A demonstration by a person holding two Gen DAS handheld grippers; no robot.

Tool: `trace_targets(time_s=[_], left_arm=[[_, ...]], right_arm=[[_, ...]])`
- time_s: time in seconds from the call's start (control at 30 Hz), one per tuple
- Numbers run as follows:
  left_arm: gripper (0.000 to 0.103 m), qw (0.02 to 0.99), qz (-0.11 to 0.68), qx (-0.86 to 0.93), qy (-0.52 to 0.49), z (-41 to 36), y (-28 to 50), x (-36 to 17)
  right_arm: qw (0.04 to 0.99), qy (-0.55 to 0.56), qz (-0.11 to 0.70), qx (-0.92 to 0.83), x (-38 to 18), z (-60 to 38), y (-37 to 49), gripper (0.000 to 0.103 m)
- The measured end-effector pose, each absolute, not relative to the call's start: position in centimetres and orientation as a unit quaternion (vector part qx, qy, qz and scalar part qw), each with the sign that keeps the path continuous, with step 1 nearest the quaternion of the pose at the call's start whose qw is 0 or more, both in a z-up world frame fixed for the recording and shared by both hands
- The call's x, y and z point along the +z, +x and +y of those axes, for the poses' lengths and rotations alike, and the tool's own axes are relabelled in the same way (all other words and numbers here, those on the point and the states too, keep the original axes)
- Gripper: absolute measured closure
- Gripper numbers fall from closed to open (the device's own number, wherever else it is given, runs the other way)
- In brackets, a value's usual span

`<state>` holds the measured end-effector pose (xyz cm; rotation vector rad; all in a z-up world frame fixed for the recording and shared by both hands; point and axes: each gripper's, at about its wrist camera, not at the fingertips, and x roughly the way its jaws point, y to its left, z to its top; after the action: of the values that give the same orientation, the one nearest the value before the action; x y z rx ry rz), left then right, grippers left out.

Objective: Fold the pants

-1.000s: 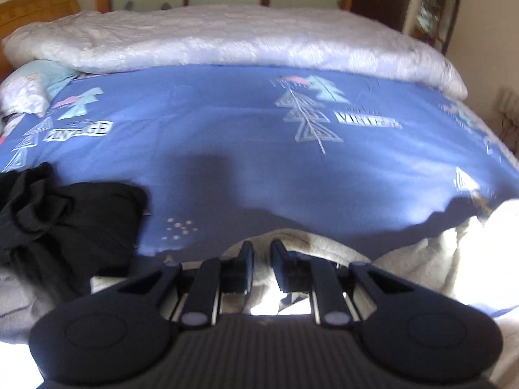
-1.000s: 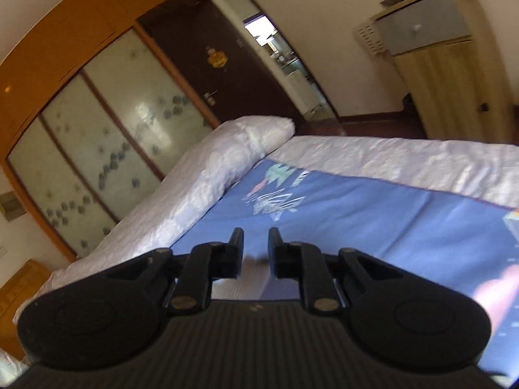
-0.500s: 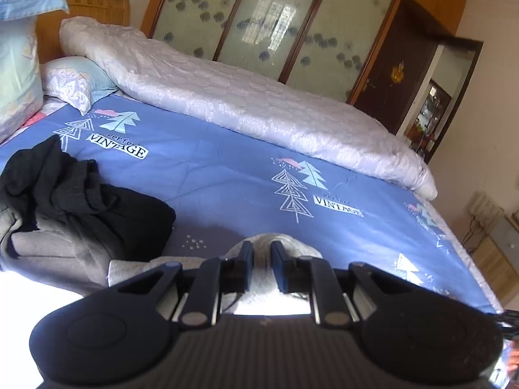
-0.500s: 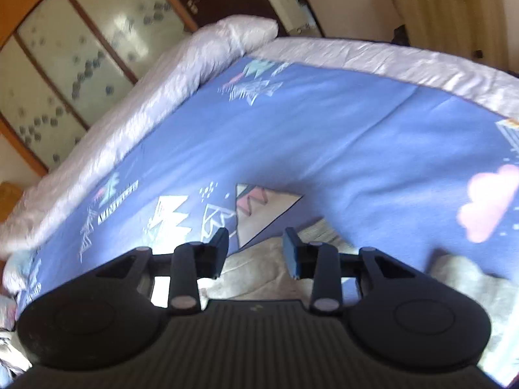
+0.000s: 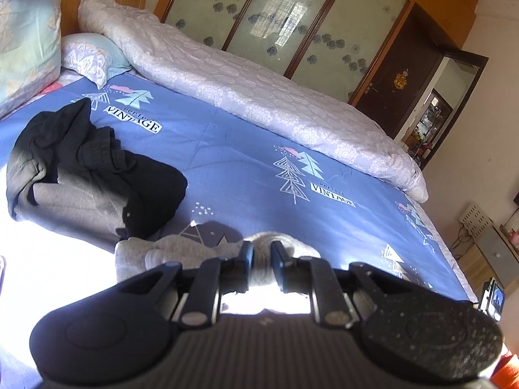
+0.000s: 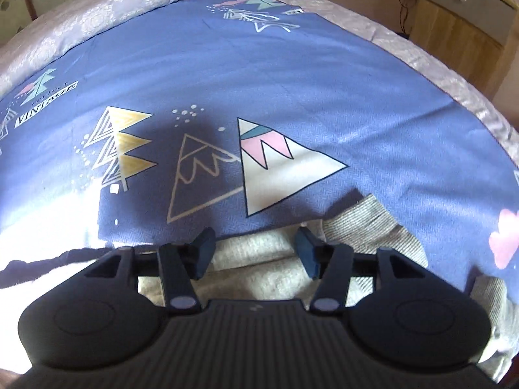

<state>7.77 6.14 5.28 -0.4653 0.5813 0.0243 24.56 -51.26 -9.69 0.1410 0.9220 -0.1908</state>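
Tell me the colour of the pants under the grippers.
Light grey, ribbed knit pants; the right wrist view shows them best.

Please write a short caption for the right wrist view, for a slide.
Right gripper, jaws open, over the grey pants on the blue printed bedsheet.
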Motion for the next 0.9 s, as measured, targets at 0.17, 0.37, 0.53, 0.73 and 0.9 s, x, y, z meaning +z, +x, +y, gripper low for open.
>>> trace_targets(time_s=[0.17,0.37,0.53,0.73,0.9], left_arm=[[0.090,0.933,0.278,0.010,-0.228,6.3,7.5,5.4],[0.090,0.935,0.269,0.011,-0.232,6.3,6.7,5.9],[0.090,0.934,0.275,0.016,-0.230,6.0,6.8,5.9],[0.090,0.934,0.277,0.020,-0.226,6.0,7.2,6.0],[0.090,0.931,0.274,0.030,-0.238,6.1,7.5,6.1]], right_arm=[[0.886,0.076,0.446,-0.103,-8.8,-53.1,24.7,0.048],[0.875,0.146,0.444,-0.126,-8.0,-58.4,25.8,0.046],[0.871,0.151,0.464,-0.065,-8.5,-58.4,24.7,0.046],[0.885,-0.007,0.461,-0.064,-9.6,-54.5,24.4,0.086],[0.932,0.078,0.351,-0.051,-4.2,-55.7,26.8,0.088]])
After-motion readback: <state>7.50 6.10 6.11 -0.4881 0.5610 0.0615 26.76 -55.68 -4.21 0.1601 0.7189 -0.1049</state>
